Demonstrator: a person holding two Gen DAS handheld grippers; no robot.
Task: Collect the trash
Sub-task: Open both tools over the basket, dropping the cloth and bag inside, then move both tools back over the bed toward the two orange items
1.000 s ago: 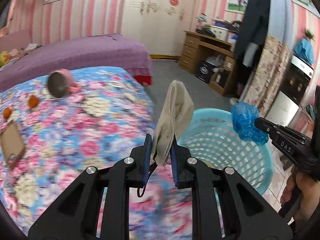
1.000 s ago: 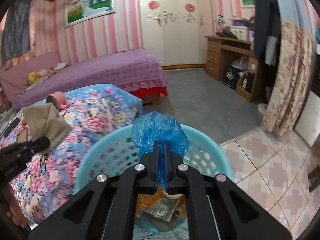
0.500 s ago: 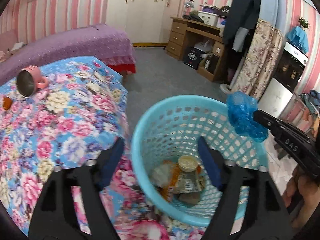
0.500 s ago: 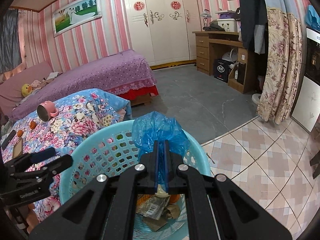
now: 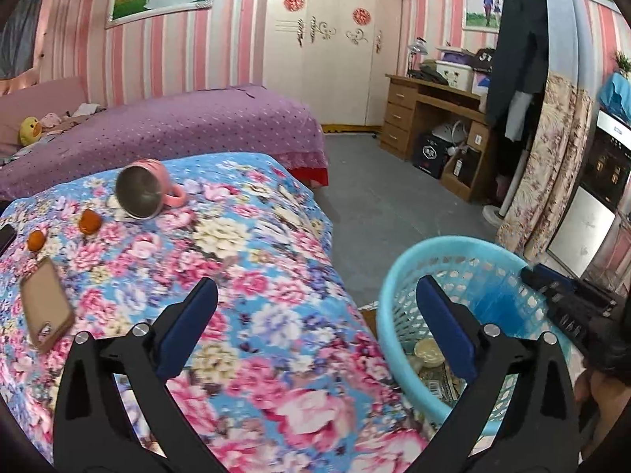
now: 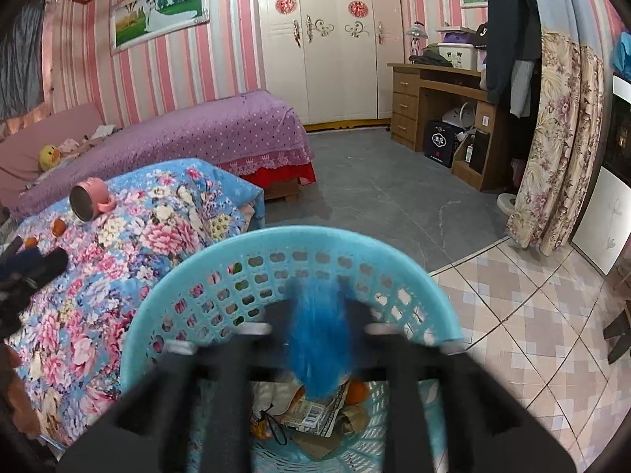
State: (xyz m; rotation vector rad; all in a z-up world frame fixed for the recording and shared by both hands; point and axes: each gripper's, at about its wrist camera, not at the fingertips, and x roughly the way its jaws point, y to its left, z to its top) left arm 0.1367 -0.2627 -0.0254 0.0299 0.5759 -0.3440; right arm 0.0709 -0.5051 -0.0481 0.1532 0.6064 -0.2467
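Mostly done: basket (image 6: 252, 248) already holds wrappers and scraps, left gripper (image 5: 315, 331) fingers have just spread wide with nothing between, right gripper (image 6: 319, 315) fingers just opening around blurred blue bag (image 6: 319, 343) over basket; peels (image 5: 90, 221) remain on the bed (image 5: 244, 260).

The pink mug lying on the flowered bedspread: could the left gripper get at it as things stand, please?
Probably yes: the left gripper is open and empty, and only bare bedspread lies between it and the mug.
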